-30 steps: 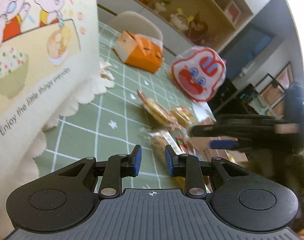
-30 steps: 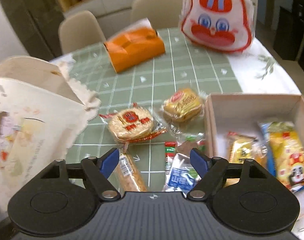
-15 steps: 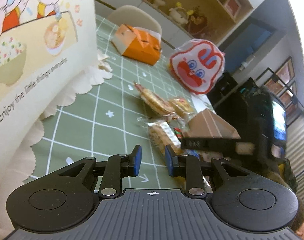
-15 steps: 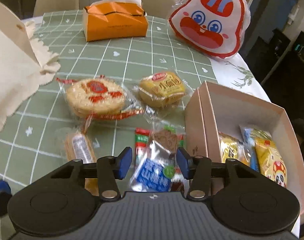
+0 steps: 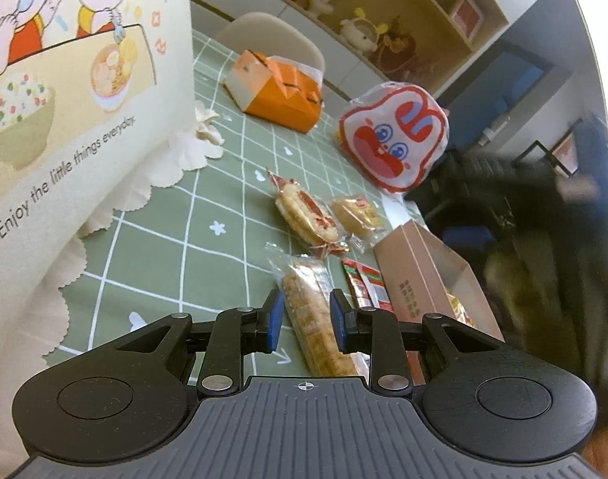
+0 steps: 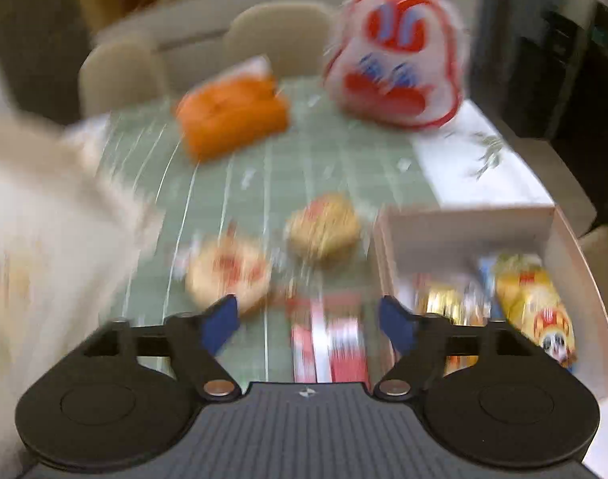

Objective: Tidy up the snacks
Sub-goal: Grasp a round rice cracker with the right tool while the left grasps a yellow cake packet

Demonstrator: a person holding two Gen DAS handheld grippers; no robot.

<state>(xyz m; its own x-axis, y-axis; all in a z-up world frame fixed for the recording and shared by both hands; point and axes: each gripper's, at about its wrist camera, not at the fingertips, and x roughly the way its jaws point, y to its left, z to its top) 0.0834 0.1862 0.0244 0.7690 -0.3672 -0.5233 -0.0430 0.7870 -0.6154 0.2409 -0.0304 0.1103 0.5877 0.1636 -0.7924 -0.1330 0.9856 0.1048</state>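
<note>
My left gripper (image 5: 304, 321) is open, its jaws either side of a long biscuit pack (image 5: 315, 319) on the green checked cloth; contact is not clear. Beyond lie a round rice cracker (image 5: 305, 217), a small cake (image 5: 357, 215) and red sachets (image 5: 365, 285) beside the pink box (image 5: 419, 279). The right wrist view is blurred. My right gripper (image 6: 309, 321) is open and empty above the red sachets (image 6: 329, 343). The rice cracker (image 6: 228, 273) and cake (image 6: 323, 231) lie ahead. The box (image 6: 463, 223) at right holds several snacks, among them a yellow pack (image 6: 535, 307).
A cream illustrated bag (image 5: 72, 99) stands at the left, also in the right wrist view (image 6: 44, 239). An orange tissue box (image 5: 280, 92) and a rabbit-face bag (image 5: 395, 135) sit at the far side. Chairs stand behind the table.
The blue packet the right gripper closed around half a second ago is gone from the table; that gripper has opened and is moving fast. My left gripper moved forward over the biscuit pack.
</note>
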